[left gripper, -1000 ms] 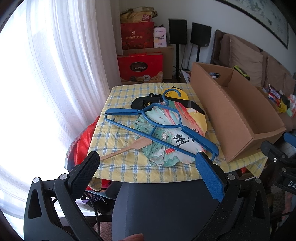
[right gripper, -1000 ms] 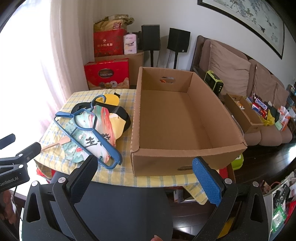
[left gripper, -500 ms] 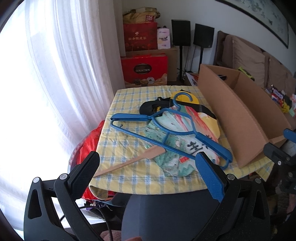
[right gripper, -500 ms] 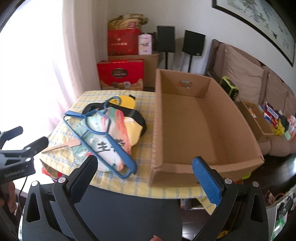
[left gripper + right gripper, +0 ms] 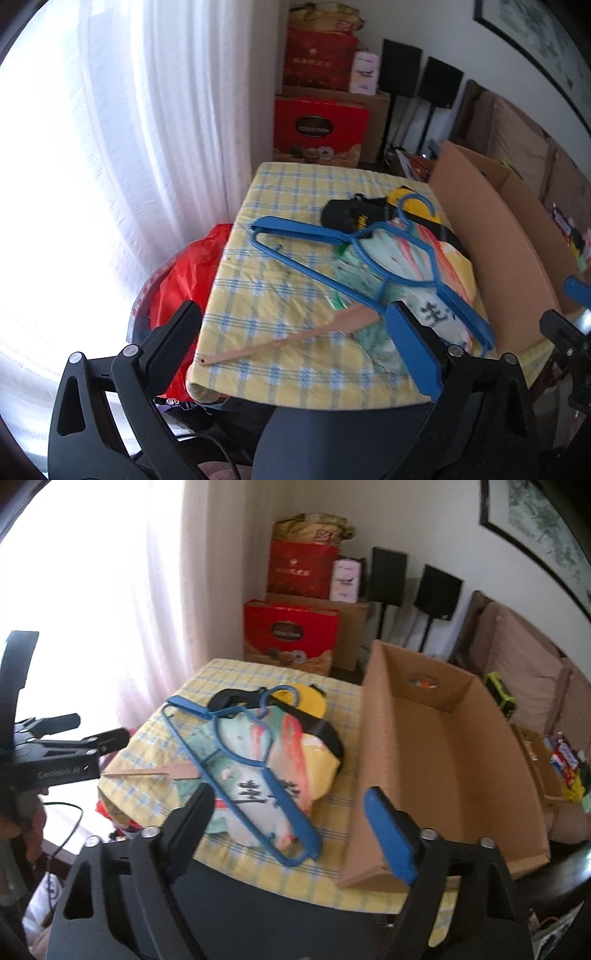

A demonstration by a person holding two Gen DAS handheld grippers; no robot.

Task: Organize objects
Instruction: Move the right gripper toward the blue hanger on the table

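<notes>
A blue hanger (image 5: 369, 266) (image 5: 240, 760) lies across a painted paper fan (image 5: 413, 258) (image 5: 266, 775) and a black-and-yellow cap (image 5: 354, 218) (image 5: 314, 701) on the yellow checked tablecloth (image 5: 280, 229) (image 5: 229, 672). A wooden spatula (image 5: 288, 341) (image 5: 147, 772) lies near the front edge. My left gripper (image 5: 293, 345) hovers over the spatula's handle with its jaws closing, touching nothing. My right gripper (image 5: 293, 829) hangs over the hanger's near end, jaws also closing, pads clear of it. An empty cardboard box (image 5: 498, 240) (image 5: 443, 757) stands on the table's right side.
A red plastic bag (image 5: 184, 277) bulges beside the table's left edge, under a white curtain (image 5: 166, 110). Red gift boxes (image 5: 321, 125) and two speakers (image 5: 437, 587) stand behind. A sofa (image 5: 517, 646) and a snack box (image 5: 543, 760) are at the right.
Both grippers moved closer to the table and leftward. The spatula now lies between the left fingers in view. The right jaws have narrowed markedly, the left only slightly.
</notes>
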